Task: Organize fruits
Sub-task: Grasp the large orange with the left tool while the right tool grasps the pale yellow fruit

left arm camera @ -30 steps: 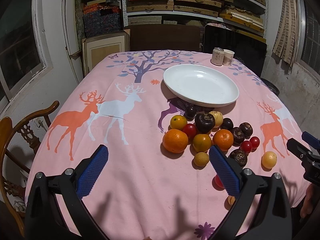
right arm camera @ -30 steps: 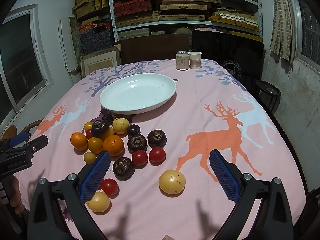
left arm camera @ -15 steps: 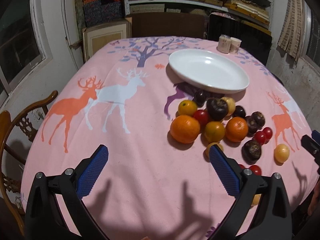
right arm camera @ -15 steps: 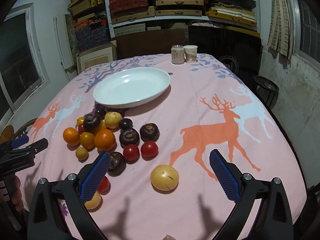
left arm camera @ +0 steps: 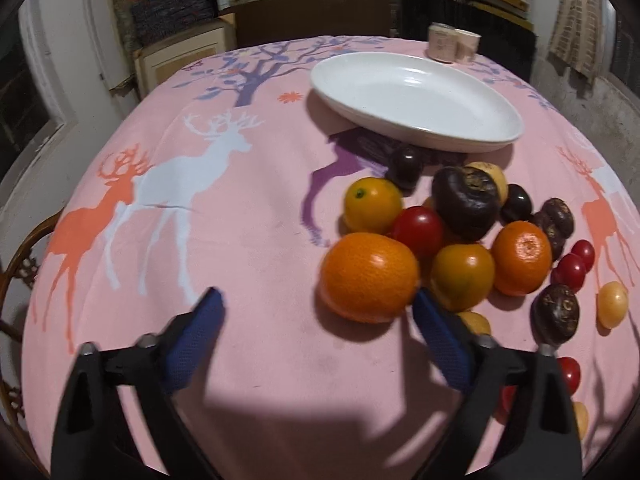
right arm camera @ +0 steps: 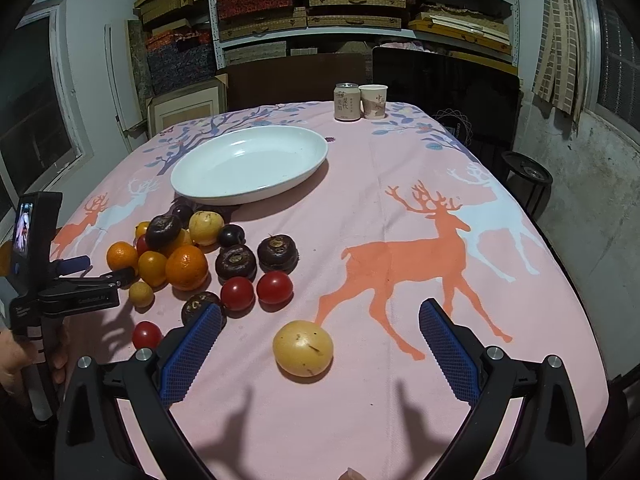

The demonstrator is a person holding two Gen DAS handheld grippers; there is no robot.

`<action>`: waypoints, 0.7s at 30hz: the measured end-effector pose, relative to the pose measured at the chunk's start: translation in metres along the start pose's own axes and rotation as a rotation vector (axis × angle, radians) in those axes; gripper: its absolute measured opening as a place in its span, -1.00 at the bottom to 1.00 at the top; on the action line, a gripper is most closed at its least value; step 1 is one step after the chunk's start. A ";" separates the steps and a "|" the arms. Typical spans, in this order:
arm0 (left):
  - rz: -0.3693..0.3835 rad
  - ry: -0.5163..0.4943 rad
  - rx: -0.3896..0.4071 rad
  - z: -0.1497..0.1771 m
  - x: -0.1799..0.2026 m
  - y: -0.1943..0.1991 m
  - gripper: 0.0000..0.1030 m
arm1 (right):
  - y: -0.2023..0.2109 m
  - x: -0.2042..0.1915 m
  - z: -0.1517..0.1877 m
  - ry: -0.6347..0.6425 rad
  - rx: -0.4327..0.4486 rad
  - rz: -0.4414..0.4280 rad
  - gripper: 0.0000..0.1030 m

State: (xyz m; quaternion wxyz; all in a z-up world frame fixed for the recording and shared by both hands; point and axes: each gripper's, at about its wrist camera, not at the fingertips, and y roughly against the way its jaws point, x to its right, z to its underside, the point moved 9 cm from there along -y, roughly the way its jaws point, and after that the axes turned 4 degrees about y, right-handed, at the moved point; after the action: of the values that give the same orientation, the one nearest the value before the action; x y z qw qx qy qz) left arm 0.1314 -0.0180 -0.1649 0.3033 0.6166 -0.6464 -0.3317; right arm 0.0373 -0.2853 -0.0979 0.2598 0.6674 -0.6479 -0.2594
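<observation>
A pile of fruit lies on the pink deer tablecloth in front of an empty white oval plate [left arm camera: 416,96], which also shows in the right wrist view [right arm camera: 248,164]. My left gripper [left arm camera: 316,312] is open and empty; a large orange [left arm camera: 370,276] sits just ahead, close to its right finger. The left gripper also shows in the right wrist view [right arm camera: 80,274]. My right gripper [right arm camera: 320,320] is open and empty, with a yellow fruit [right arm camera: 303,348] between its fingers, untouched. Red tomatoes [right arm camera: 256,290], dark round fruits [right arm camera: 256,258] and smaller oranges [right arm camera: 186,266] lie nearby.
A can [right arm camera: 346,102] and a paper cup [right arm camera: 373,101] stand at the table's far edge. A wooden chair [left arm camera: 16,264] is at the left side. Shelves with boxes [right arm camera: 320,0] fill the back wall. A dark stool [right arm camera: 526,176] stands at the right.
Both grippers have moved forward and lower toward the fruit. The large orange now lies close to my left gripper's right finger; the yellow fruit now sits between my right fingers.
</observation>
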 end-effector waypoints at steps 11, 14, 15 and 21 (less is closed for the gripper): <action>0.102 -0.055 0.076 0.003 0.022 0.015 -0.13 | -0.027 0.010 0.033 0.080 -0.120 -0.019 0.69; 0.117 -0.037 0.131 0.001 0.020 0.026 -0.13 | -0.033 0.001 0.040 0.103 -0.144 -0.044 0.66; 0.118 -0.031 0.134 0.002 0.019 0.029 -0.13 | -0.034 -0.002 0.040 0.111 -0.141 -0.050 0.66; 0.121 -0.002 0.116 0.003 0.014 0.028 -0.13 | -0.057 -0.026 0.040 0.149 -0.200 -0.100 -0.15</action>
State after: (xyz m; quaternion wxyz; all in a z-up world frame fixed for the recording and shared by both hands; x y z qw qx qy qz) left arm 0.1113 -0.0308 -0.1446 0.2859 0.5924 -0.7011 -0.2753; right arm 0.0515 -0.2586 -0.1659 0.3593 0.6870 -0.5636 -0.2851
